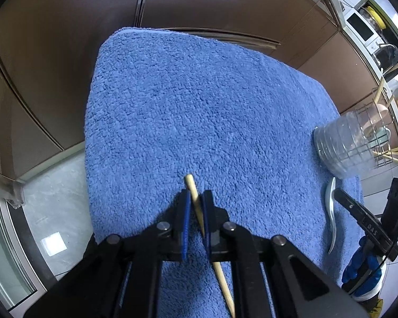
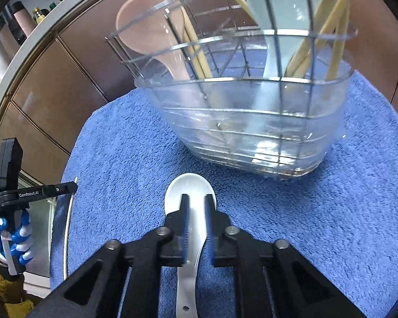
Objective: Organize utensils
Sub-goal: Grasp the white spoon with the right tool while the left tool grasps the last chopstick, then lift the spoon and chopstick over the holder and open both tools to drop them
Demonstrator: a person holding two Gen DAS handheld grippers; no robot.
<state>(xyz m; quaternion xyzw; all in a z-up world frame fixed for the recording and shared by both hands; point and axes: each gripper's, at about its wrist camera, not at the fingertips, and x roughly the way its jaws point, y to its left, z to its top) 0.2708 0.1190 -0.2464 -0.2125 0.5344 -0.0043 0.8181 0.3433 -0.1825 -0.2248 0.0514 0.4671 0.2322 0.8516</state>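
Note:
A wooden chopstick (image 1: 194, 197) lies slanted on the blue towel (image 1: 199, 106), and my left gripper (image 1: 196, 196) is shut on it near its blunt end. The rest of the stick runs back under the jaws. A white spoon (image 2: 189, 188) lies on the towel in front of a clear holder (image 2: 241, 122). My right gripper (image 2: 197, 201) is shut on the spoon's neck just behind the bowl. The left wrist view shows the same spoon (image 1: 329, 209) edge-on with the right gripper (image 1: 339, 194) at it. My left gripper (image 2: 73, 185) is at the towel's left edge in the right wrist view.
The clear holder (image 1: 342, 143) has a wire rack (image 2: 225, 39) inside, with a pink spoon (image 2: 151, 26), a pale blue spoon (image 2: 286, 13) and several chopsticks (image 2: 334, 34). Brown cabinet fronts (image 1: 66, 53) stand behind the towel. A gloved hand (image 2: 21, 238) holds the left gripper.

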